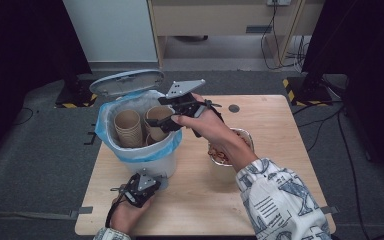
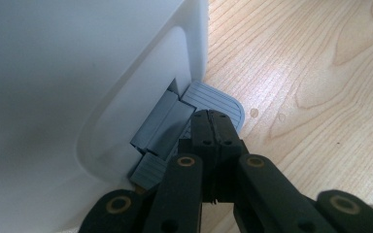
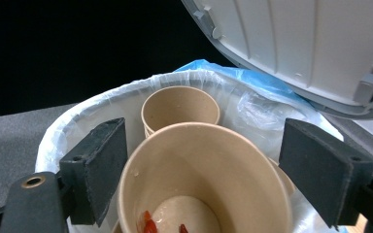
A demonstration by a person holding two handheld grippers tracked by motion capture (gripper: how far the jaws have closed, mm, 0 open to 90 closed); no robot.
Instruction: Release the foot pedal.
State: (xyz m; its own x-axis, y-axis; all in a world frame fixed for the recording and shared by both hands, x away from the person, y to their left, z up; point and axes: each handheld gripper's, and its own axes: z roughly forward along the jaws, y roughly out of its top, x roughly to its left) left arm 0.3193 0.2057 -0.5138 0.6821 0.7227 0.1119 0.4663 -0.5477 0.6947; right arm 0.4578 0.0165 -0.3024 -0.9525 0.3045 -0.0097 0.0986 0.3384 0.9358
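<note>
Brown paper cup (image 3: 204, 179), red scraps inside

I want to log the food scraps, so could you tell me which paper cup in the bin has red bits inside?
The paper cup between the right hand-held gripper's open pads; the cup behind looks clean.

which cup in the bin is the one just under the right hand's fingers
Find the white bin with the blue liner at the left of the wooden table, its lid tipped up. Inside stand several brown paper cups; the cup meant is the one nearest the right gripper, between its open fingers. Unlike the cup behind, it has red food scraps at its bottom.
</note>
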